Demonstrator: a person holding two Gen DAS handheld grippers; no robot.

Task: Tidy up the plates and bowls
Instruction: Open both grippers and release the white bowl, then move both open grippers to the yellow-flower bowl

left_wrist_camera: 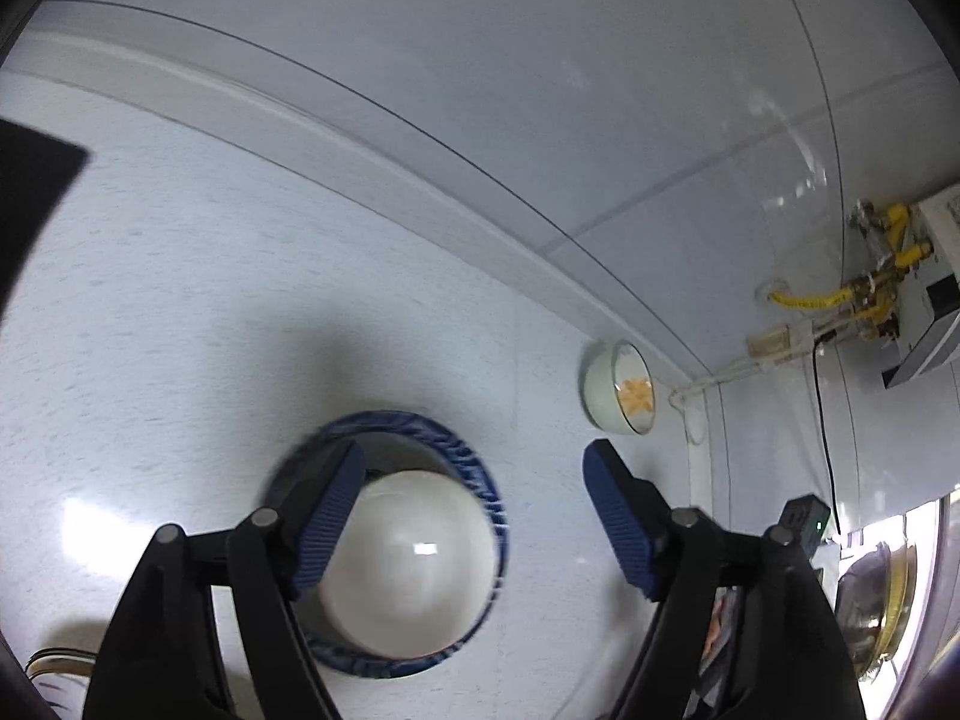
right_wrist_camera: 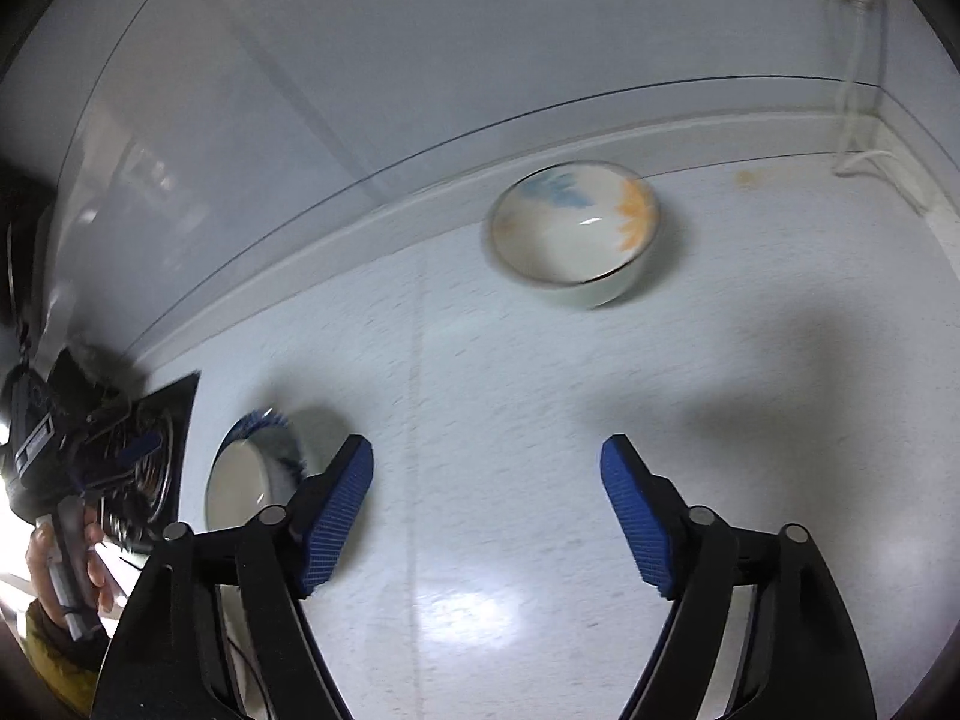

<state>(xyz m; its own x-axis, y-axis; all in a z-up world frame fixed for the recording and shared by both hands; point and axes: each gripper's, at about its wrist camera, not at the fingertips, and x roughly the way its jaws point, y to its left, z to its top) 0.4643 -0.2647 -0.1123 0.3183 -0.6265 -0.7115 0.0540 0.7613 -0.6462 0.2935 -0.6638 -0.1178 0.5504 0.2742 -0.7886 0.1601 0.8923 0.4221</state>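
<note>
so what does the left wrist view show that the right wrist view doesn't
Only the left wrist view shows yellow pipe fittings on the wall. Only the right wrist view shows the left gripper from outside and the person's hand holding it. Both show the blue-rimmed bowl, the flower-patterned bowl and the pale countertop.

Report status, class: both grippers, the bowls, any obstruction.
Left gripper open, over blue-rimmed bowl. Right gripper open, empty, floral bowl ahead on counter. Nothing between right gripper and floral bowl.
</note>
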